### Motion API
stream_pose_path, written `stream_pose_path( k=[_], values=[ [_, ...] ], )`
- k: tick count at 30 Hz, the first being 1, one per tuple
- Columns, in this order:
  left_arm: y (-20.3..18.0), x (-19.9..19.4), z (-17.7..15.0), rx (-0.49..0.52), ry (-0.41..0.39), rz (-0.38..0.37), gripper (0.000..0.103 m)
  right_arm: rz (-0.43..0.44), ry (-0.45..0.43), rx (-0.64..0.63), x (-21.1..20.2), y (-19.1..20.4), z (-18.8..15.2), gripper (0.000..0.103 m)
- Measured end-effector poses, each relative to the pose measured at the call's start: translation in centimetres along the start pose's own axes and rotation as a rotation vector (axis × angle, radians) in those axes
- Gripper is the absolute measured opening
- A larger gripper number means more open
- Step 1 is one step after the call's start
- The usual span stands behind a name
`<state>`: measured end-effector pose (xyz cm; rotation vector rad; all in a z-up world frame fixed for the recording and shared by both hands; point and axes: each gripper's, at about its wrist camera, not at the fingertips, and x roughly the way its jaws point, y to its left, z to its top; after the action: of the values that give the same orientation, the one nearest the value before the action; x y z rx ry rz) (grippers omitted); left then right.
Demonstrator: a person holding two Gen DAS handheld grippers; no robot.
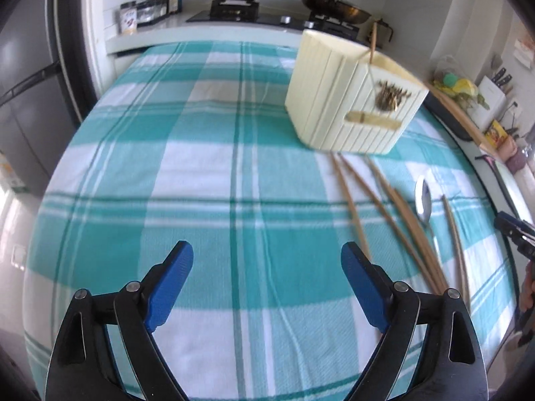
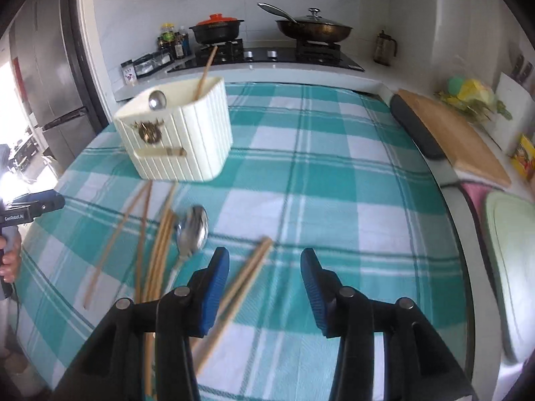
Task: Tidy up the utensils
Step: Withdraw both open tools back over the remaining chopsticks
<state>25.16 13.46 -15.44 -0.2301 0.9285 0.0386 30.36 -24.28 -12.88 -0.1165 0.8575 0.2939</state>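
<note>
A cream ribbed utensil holder (image 1: pixel 347 100) (image 2: pixel 180 137) stands on the teal checked tablecloth (image 1: pixel 200 167). It holds a chopstick (image 2: pixel 205 73) and a metal spoon (image 2: pixel 157 99). Several wooden chopsticks (image 1: pixel 394 214) (image 2: pixel 157 250) and a metal spoon (image 1: pixel 424 200) (image 2: pixel 194 229) lie on the cloth in front of it. My left gripper (image 1: pixel 267 280) is open and empty, left of the chopsticks. My right gripper (image 2: pixel 265 284) is open, low over the cloth; a pair of chopsticks (image 2: pixel 240 287) lies just inside its left finger.
A stove with a black pot (image 2: pixel 217 30) and a wok (image 2: pixel 314 28) stands behind the table. A wooden cutting board (image 2: pixel 454 133) and a knife block (image 1: pixel 495 87) are at the right. A fridge (image 2: pixel 43 77) stands at the left.
</note>
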Motion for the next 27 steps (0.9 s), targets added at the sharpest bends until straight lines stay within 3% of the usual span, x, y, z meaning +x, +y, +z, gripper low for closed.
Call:
stream_pose_path(
  k=[4, 7, 27],
  values=[
    [-1.0, 0.7, -2.4, 0.011, -0.019, 0.049, 0.091, -0.138, 0.032, 0.055, 1.5, -1.9, -4.4, 0.046],
    [-1.4, 1.3, -2.6, 0.026, -0.040, 0.069, 0.091, -0.180, 0.043, 0.073, 2.4, -2.6, -5.7, 0.045],
    [-2.4, 2.8, -3.2, 0.092, -0.009, 0.120, 0.102, -0.165, 0.017, 0.114, 3.1, -3.3, -6.3, 0.050]
  ],
)
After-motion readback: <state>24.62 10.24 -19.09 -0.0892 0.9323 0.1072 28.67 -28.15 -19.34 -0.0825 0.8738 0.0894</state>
